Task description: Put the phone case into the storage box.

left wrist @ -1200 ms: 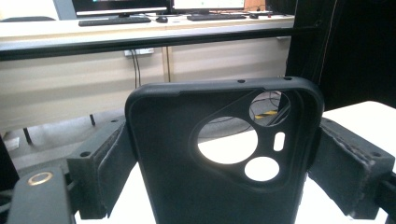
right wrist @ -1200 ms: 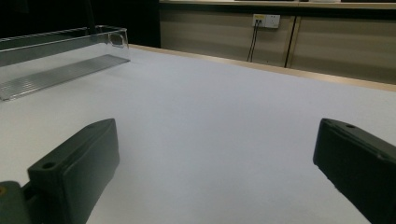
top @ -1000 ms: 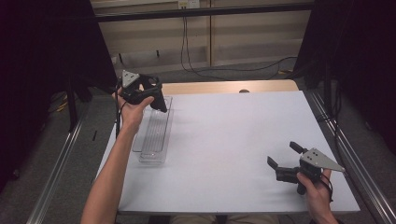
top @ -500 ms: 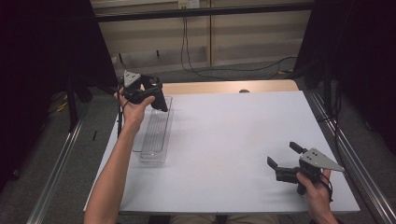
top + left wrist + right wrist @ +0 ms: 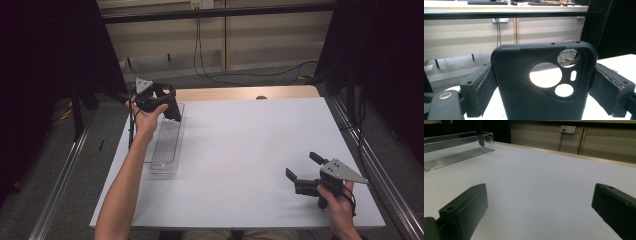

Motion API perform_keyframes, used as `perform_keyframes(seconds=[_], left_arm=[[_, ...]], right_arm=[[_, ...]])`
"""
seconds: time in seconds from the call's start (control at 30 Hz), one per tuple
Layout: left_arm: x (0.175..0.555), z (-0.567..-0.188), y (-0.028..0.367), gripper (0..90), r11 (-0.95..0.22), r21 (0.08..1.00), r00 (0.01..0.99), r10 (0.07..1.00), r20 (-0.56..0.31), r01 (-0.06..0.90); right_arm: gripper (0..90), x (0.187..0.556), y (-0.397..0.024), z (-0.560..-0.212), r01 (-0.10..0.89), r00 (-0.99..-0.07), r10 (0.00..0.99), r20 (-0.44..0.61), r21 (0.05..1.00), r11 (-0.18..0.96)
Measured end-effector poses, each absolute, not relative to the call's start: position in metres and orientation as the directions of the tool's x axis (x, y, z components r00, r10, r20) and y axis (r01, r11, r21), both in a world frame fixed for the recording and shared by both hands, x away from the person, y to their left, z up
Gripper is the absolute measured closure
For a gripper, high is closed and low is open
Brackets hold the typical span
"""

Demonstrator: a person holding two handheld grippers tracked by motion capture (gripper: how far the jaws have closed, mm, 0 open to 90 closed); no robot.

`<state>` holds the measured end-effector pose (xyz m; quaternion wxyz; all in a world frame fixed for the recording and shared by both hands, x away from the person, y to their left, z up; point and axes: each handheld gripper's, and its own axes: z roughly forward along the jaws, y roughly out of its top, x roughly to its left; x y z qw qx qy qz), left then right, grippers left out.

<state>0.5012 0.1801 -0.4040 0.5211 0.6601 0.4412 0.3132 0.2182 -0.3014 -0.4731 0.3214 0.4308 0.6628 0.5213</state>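
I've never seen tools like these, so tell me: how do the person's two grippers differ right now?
The left gripper is shut on a black phone case; the right gripper is open and holds nothing. The left gripper is raised above the far end of a clear tray; the right gripper sits low near the table, at its near right corner. Both have two black jaws and a grey three-cornered plate on top.

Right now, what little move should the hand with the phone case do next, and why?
Probably lower it a little, straight down into the clear tray. The left gripper is shut on the black phone case and holds it upright over the tray's far end, with the case's lower edge near the tray; whether it touches I cannot tell. The right gripper rests open, far off.
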Motion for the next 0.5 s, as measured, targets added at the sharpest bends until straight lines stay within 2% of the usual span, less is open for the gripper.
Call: perform_keyframes(seconds=[0.5], left_arm=[[0.5094, -0.4138, 0.1807, 13.2, -0.061, 0.962, 0.403, 0.914, -0.054, 0.266]], right_arm=[[0.2, 0.2185, -0.3019, -0.4732, 0.237, -0.425, 0.905, 0.024, 0.968, 0.086]])
